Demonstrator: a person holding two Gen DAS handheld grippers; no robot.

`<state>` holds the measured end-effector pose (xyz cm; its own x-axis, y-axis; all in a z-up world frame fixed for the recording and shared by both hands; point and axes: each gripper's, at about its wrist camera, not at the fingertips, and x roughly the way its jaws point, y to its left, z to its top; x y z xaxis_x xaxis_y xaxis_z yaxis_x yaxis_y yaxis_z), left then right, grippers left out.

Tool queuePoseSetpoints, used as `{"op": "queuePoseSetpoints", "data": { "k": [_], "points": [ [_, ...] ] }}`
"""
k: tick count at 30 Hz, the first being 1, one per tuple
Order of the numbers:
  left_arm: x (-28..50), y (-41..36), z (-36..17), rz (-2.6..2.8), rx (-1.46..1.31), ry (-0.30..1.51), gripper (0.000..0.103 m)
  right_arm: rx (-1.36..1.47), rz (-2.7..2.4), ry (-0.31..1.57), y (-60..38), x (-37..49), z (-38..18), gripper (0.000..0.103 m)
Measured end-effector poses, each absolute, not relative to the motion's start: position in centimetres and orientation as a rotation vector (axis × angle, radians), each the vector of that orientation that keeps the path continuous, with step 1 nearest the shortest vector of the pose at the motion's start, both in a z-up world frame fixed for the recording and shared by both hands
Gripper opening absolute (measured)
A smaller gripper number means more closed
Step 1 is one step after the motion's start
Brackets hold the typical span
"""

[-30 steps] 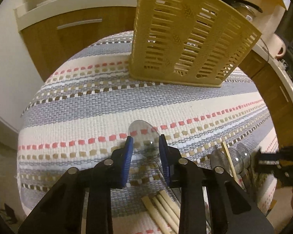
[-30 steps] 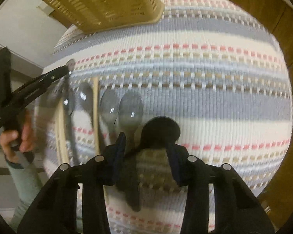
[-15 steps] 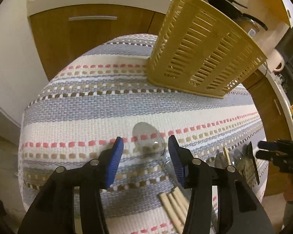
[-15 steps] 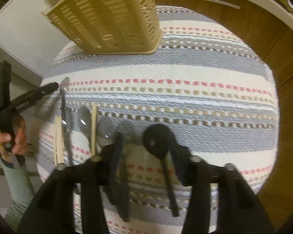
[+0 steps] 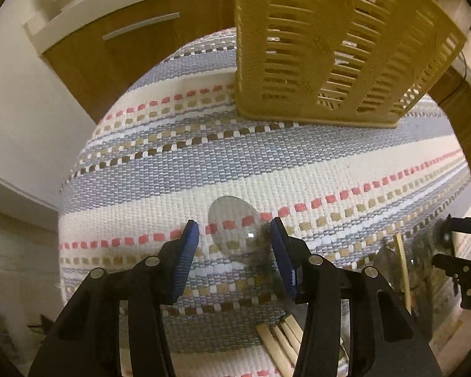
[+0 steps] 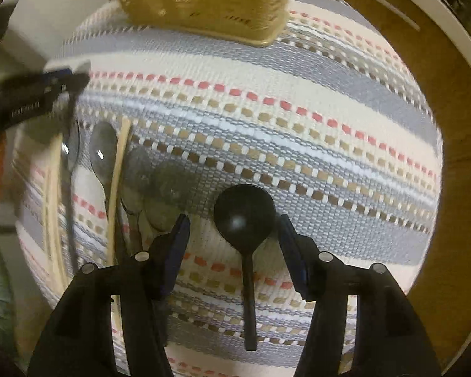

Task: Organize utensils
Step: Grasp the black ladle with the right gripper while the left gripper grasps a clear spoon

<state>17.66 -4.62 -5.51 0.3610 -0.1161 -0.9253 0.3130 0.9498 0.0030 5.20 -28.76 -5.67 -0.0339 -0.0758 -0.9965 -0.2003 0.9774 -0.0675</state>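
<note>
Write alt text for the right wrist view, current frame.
The open right gripper straddles a black spoon lying on a striped woven mat, pads not touching it. To the left lie metal spoons and wooden chopsticks; a yellow slotted basket stands at the far edge.

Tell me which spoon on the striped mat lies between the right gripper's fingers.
The black plastic spoon with the round bowl. It lies alone between the open right gripper, while the shiny metal spoons lie grouped further left among the chopsticks.
</note>
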Motion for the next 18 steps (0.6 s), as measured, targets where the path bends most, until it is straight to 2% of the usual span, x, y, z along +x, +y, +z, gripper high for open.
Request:
{"op": "queuePoseSetpoints", "data": {
  "k": [1, 6, 8, 11, 12, 18],
  "points": [
    [17.7, -4.8, -5.4, -0.283, 0.191, 1.171, 0.036, -0.216, 0.11, 1.605, -28.4, 5.4, -5.8, 0.035],
    [17.6, -5.4, -5.0, -0.284, 0.193, 1.143, 0.033, -0.213, 0.168, 1.56, -27.7, 5.4, -5.7, 0.034],
    [16.8, -5.6, -4.2, -0.333, 0.144, 1.108, 0.028, -0.193, 0.193, 1.512, -27.8, 5.0, -4.7, 0.034],
    [16.0, -5.3, -2.7, -0.369, 0.102, 1.046, 0.011, -0.168, 0.229, 1.409, -28.1, 4.9, -2.1, 0.034],
    [15.9, -5.2, -2.0, -0.392, 0.081, 1.024, 0.002, -0.157, 0.241, 1.375, -28.2, 4.7, -1.3, 0.034],
    [15.8, -4.7, -0.6, -0.443, 0.022, 0.979, 0.0, -0.098, 0.284, 1.249, -28.6, 4.3, 1.9, 0.034]
  ]
}}
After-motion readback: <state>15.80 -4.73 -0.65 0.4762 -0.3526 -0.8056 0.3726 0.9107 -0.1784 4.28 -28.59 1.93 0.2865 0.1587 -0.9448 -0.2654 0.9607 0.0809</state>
